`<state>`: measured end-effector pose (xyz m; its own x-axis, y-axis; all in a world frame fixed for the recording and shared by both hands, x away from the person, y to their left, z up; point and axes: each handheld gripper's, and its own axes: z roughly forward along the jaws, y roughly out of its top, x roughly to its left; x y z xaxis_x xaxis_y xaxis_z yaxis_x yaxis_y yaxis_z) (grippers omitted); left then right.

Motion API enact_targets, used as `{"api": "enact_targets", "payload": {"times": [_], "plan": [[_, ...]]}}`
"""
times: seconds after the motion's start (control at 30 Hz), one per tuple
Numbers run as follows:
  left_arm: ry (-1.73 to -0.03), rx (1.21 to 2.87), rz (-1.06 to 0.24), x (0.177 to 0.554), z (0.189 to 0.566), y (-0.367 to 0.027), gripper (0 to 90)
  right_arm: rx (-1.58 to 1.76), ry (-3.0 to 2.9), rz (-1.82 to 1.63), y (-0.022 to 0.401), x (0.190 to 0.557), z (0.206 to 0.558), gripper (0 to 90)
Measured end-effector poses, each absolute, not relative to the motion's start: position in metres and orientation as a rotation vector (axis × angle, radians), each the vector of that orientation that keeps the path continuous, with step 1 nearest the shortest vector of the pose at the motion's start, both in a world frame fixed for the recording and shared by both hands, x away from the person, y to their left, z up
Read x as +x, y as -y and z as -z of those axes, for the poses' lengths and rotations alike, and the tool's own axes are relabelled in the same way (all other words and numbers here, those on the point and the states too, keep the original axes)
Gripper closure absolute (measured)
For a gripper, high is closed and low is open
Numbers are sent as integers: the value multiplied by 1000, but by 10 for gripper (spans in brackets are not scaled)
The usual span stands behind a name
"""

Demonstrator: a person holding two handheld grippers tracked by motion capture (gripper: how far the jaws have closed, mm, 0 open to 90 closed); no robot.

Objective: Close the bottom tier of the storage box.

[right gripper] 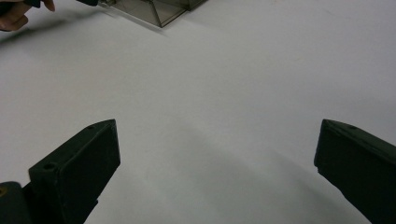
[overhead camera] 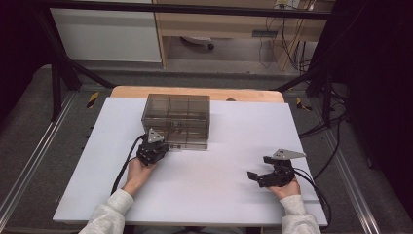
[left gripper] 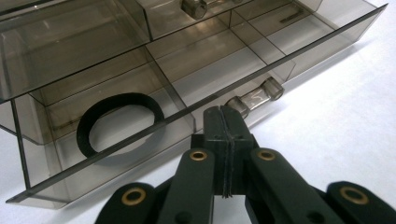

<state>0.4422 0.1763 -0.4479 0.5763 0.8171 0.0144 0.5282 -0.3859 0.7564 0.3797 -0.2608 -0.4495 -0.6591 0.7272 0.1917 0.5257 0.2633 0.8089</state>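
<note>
You see a smoke-tinted transparent plastic drawer cabinet [overhead camera: 176, 119] at the table's far centre, its bottom drawer [left gripper: 187, 107] pulled partly out, its clear cylindrical handle [left gripper: 256, 97] level.

left tool [left gripper: 223, 122] has its jaws pressed together, right tool [right gripper: 217, 154] sits spread wide, both forearms low.

My left gripper [left gripper: 223, 116] hides the near end of the drawer [left gripper: 196, 88] handle [left gripper: 256, 96]. The drawer runs off the frame's far and left edges, and a small metal piece [left gripper: 194, 6] is cut off at its far side. My right gripper's [right gripper: 217, 154] own view clips both jaws at the bottom.
</note>
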Motion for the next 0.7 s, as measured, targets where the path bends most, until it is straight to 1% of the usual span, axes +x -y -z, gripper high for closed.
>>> {"api": "enact_targets", "payload": {"times": [0.7], "plan": [[-1077, 2065, -546, 449, 449, -178, 894, 1163, -2308, -1351, 261, 380, 449, 9]]}}
